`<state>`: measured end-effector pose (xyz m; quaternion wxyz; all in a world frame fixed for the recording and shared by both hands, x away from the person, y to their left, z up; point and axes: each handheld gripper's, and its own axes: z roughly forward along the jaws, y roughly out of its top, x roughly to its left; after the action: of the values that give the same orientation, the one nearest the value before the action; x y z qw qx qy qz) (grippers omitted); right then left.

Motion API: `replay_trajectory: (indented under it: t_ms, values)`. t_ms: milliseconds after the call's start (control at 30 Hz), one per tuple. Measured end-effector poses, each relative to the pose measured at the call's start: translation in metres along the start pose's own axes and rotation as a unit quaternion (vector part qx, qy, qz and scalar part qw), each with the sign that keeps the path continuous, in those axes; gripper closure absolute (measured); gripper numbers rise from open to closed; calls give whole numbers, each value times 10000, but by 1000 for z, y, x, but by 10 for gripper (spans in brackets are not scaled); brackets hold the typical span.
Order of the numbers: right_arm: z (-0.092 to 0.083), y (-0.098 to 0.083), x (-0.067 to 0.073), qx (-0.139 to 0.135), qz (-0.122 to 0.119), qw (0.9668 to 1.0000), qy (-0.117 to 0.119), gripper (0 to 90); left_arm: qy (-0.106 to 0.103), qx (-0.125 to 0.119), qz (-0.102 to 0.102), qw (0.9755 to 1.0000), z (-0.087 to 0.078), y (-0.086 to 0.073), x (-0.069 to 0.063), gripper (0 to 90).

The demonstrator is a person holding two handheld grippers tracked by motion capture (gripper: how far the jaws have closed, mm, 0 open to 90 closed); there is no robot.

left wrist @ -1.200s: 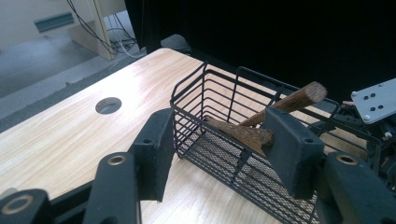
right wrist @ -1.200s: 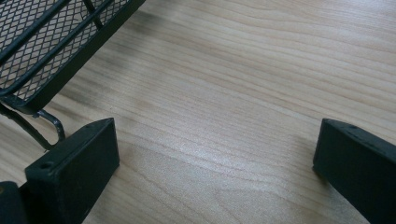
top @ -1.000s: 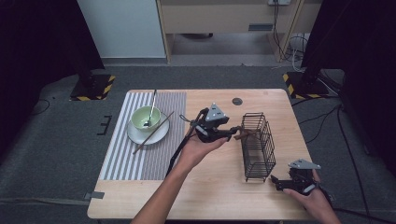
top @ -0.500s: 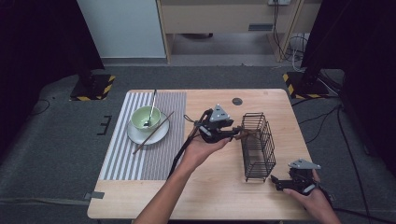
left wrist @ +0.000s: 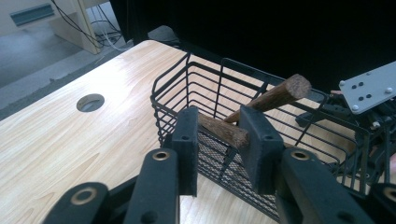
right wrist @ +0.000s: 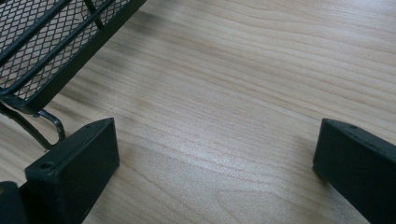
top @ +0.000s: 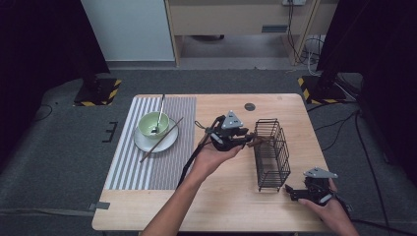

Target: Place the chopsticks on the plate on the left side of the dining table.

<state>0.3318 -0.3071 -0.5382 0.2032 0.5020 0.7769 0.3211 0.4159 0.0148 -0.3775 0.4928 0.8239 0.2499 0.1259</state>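
My left gripper [top: 250, 139] [left wrist: 218, 122] is shut on a brown wooden stick [left wrist: 226, 132] and holds it across the top rim of the black wire basket [top: 272, 153] [left wrist: 205, 88]. A second stick end [left wrist: 285, 92] slants up over the basket just behind the jaws. It is unclear whether it touches the held one. My right gripper [top: 294, 191] [right wrist: 215, 149] rests low on the table by the basket's near right corner, open with bare wood between its jaws. The basket's foot [right wrist: 44, 126] shows at the left of the right gripper view.
A green bowl [top: 153, 124] with a spoon [top: 160, 109] sits on a white plate [top: 169, 143], on the striped mat [top: 147, 169] at the left. Another brown stick [top: 162, 139] leans across the plate. A round hole [top: 250, 106] lies at the table's far side.
The left gripper has crept slightly right toward the basket with the stick. The right gripper has stayed put.
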Motion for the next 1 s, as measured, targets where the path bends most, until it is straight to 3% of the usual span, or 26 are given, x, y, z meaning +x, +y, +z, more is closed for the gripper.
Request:
replay_trajectory:
  t_ms: [367,733,1000]
  values:
    - [0,0,0,0,-2,10000,0,4,-52,-43,-9,10000,-2,1,0,781]
    - [0,0,0,-2,4,10000,-1,4,23,0,-48,10000,0,0,1,746]
    - [0,0,0,-1,-2,10000,0,4,-42,56,-77,9999,2,-1,1,742]
